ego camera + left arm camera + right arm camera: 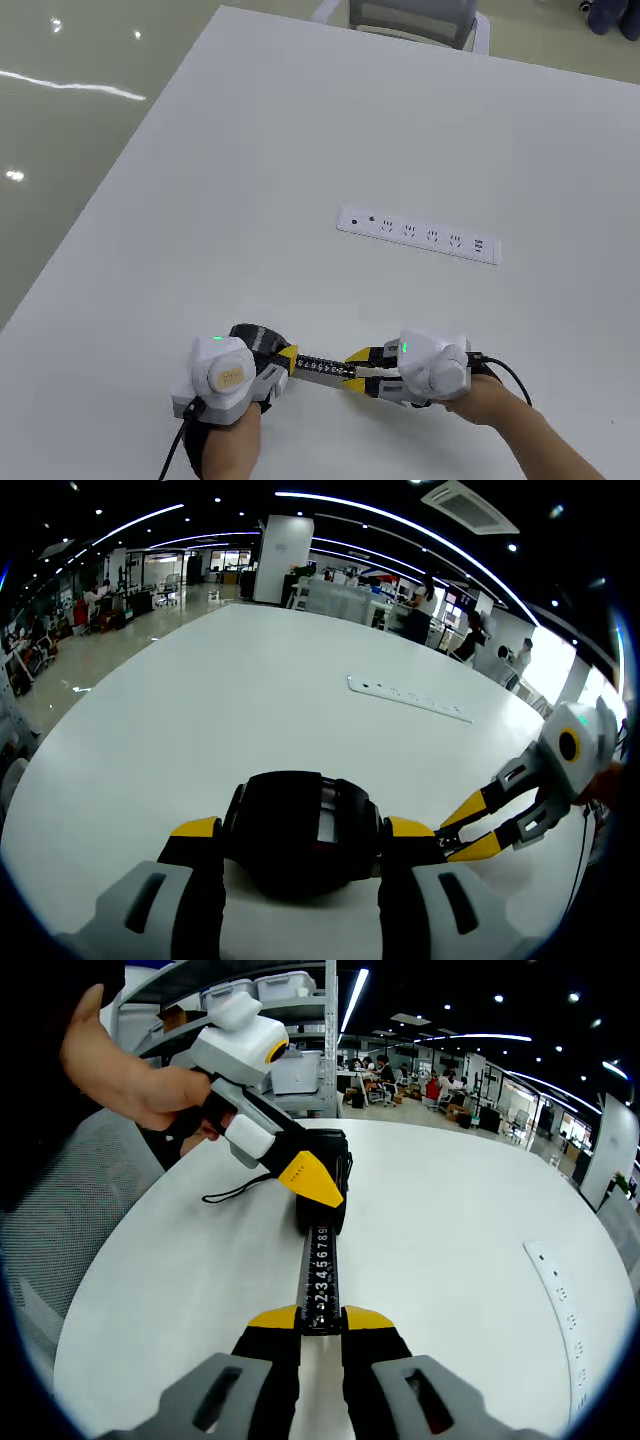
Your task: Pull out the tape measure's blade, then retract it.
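Note:
A black tape measure case (pixel 300 825) rests on the white table (pixel 300 170), clamped between the yellow-tipped fingers of my left gripper (pixel 302 828), which is shut on it. In the head view the case (pixel 256 342) sits at the near edge beside the left gripper (pixel 280 365). A short length of dark blade (pixel 322 1270) with white numbers runs from the case (pixel 325 1175) to my right gripper (pixel 320 1317), which is shut on the blade's end. In the head view the blade (pixel 322 369) spans the gap to the right gripper (pixel 352 372).
A white power strip (pixel 418 236) lies flat further out on the table, right of centre. A grey chair (pixel 412 18) stands at the far edge. The table's left edge drops to a glossy floor. A black cord (pixel 240 1192) trails from the case.

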